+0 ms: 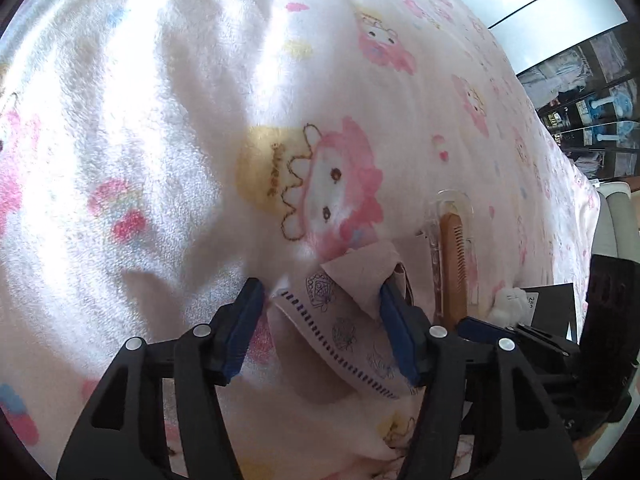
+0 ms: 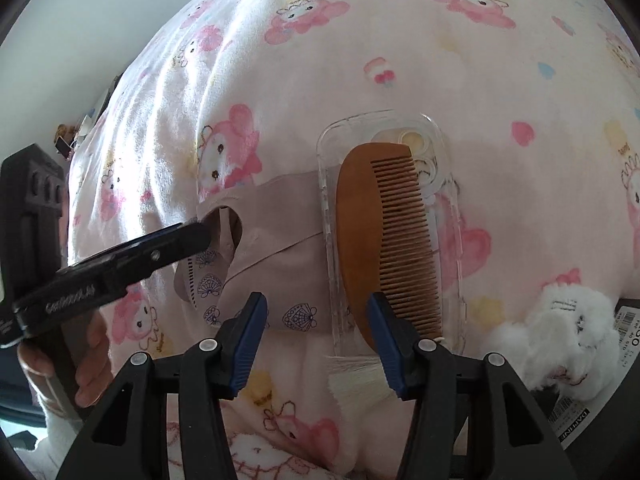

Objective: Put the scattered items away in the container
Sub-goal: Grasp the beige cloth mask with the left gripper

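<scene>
A beige face mask (image 1: 340, 320) with a shell print lies crumpled on the pink blanket. My left gripper (image 1: 322, 296) stands open around it, the blue pads on either side of the folded cloth and the right pad close against a fold. In the right wrist view one of its fingers (image 2: 188, 238) reaches the mask's (image 2: 280, 216) ear loop. A wooden comb (image 2: 360, 240) rests in a clear phone case (image 2: 328, 200) right of the mask. My right gripper (image 2: 316, 312) hangs open above the mask's lower edge and the case's near end, with nothing held.
A white fluffy item (image 2: 560, 340) lies at the right beside a black box with a barcode label (image 2: 592, 412). A white bristly tuft (image 2: 352, 380) shows under the right gripper. A hand (image 2: 92, 356) holds the left gripper. The blanket (image 1: 160, 120) stretches wide to the left.
</scene>
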Tool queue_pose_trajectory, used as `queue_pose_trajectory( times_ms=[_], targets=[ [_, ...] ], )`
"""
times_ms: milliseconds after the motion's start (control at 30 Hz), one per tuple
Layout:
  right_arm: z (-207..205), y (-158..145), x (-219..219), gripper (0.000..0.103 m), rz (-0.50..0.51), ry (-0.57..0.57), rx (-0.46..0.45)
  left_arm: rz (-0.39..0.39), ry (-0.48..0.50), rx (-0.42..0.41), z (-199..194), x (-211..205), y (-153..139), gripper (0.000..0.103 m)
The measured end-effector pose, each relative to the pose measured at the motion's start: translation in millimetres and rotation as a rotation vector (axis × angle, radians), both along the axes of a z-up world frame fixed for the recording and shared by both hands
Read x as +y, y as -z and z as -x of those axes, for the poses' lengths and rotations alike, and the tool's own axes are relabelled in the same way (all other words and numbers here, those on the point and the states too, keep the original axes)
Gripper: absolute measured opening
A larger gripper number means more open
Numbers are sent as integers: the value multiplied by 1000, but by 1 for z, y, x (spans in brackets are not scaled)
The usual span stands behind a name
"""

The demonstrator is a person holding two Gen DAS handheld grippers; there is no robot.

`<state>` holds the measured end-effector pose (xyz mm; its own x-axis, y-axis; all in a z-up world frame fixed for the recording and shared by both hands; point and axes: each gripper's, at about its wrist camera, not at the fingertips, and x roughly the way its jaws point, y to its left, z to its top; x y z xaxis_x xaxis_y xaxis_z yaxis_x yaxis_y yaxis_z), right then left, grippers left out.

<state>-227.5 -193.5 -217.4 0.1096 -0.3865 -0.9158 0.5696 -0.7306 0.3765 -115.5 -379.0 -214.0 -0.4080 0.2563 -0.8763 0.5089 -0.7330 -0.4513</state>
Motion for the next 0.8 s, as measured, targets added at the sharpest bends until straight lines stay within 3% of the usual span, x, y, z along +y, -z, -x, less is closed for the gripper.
queue_pose_trajectory(
  times_ms=[33, 67, 100, 233, 333, 433, 533, 600, 733, 800],
  targets=[
    [-1, -2, 2, 49, 0, 7, 12, 26, 18, -12, 4, 4, 1, 31],
    [-3, -4, 4, 49, -2, 15, 22, 67, 34, -20, 6, 8, -1, 10],
    [-4, -6, 5, 49, -3, 23, 25, 83, 39, -11, 5, 11, -5, 7],
    [-8, -14, 8, 49, 7, 24, 29, 69, 18, 51, -18, 10, -24, 5],
    [-12, -24, 3, 49, 21, 3, 41, 3, -19, 96, -52, -2, -35, 4],
    [-20, -32, -6, 49, 13, -81, 37, 80, -66, 93, -81, -16, -48, 4],
    [-23, -34, -14, 49, 8, -140, 33, 42, -40, 97, -87, -28, -40, 6],
    [-22, -28, -19, 49, 18, -147, 4, 22, -39, 49, -86, -27, -27, 22],
    [-11, -15, -46, 51, 50, -179, -58, 14, -55, 44, -87, -23, -16, 33],
    [-10, -5, -57, 55, 17, -196, -63, -14, -72, 53, -85, -26, -12, 45]
  ],
)
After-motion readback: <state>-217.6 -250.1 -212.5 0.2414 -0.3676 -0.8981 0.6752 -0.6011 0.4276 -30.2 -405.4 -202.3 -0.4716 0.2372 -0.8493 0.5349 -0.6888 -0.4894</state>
